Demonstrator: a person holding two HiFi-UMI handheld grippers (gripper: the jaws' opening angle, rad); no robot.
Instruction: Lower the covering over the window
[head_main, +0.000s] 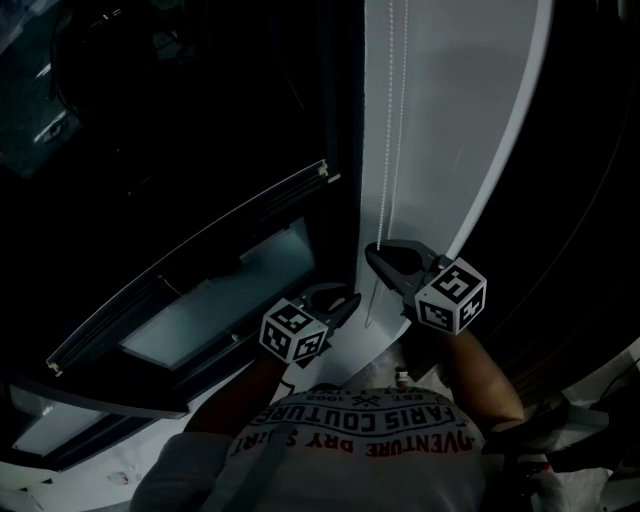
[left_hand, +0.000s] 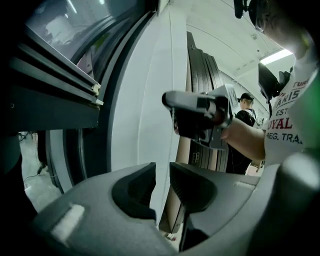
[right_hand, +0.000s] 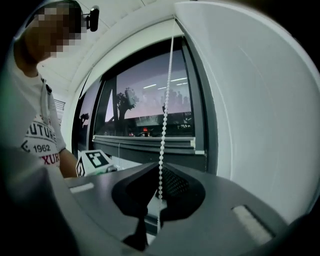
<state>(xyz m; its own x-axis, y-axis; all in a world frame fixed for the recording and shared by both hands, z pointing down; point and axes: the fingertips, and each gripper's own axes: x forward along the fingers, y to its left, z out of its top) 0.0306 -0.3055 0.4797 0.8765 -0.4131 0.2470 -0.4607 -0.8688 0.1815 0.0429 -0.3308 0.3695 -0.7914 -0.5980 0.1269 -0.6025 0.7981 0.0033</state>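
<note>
A white bead chain hangs in front of the pale wall strip beside the dark window. My right gripper is shut on the bead chain, which runs straight up from between its jaws. A horizontal bar with a white end cap crosses the window; I cannot tell how much of the glass the covering hides. My left gripper sits just left of and below the right one, open with nothing between its fingers. The right gripper shows ahead of it.
The dark window frame stands close on the left, the white wall on the right. A person stands in the room behind. The bar's end cap lies near the chain.
</note>
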